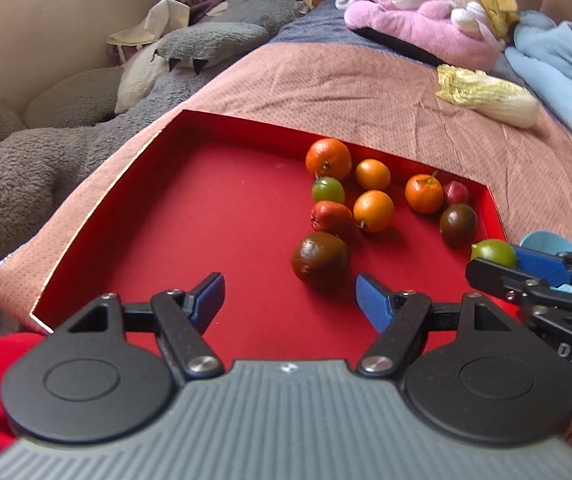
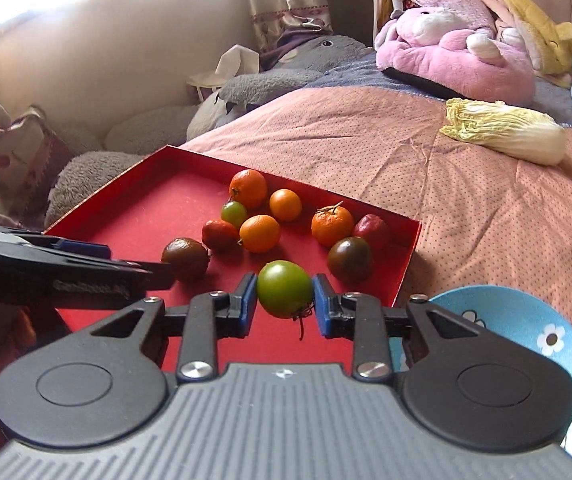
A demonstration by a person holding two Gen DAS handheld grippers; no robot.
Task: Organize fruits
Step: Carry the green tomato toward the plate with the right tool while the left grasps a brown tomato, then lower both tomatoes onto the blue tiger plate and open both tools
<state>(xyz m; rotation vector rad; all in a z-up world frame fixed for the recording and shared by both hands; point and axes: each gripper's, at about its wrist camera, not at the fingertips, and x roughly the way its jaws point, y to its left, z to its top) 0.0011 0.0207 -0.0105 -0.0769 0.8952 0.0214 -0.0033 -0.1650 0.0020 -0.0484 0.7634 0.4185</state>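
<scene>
Right gripper [image 2: 285, 304]: black linkage with blue pads, jaws pressed on both flanks of a round green tomato-like fruit [image 2: 285, 289] whose dry stem hangs from its underside toward the camera.
Held fruit's place: above the near right corner of the shallow red cardboard tray [image 2: 406, 264], apparently clear of the tray floor, though contact cannot be ruled out.
Likely destination: a light blue dish with white flower prints [image 2: 526, 332], lying on the pink dotted quilt [image 2: 466, 208] just outside the tray's right wall; this is a judgement, since the task names no container.
Deciding relation: the dish lies to the right of the held fruit, with the tray's right wall between them, so the coming move probably has to carry the fruit rightward over that wall.
Left gripper [image 1: 290, 300]: jaws standing wide, nothing between the blue pads.
Nearest fruit to left gripper: a dark brownish-purple round fruit [image 1: 320, 257], sitting on the tray floor just beyond and slightly right of the open gap.
Other fruit in tray: oranges, a small green fruit and reddish ones clustered toward the tray's far right corner.
Nearer hand to dish: the right one, by this view.
Axis: held fruit is nearly round, so no long axis matters.
</scene>
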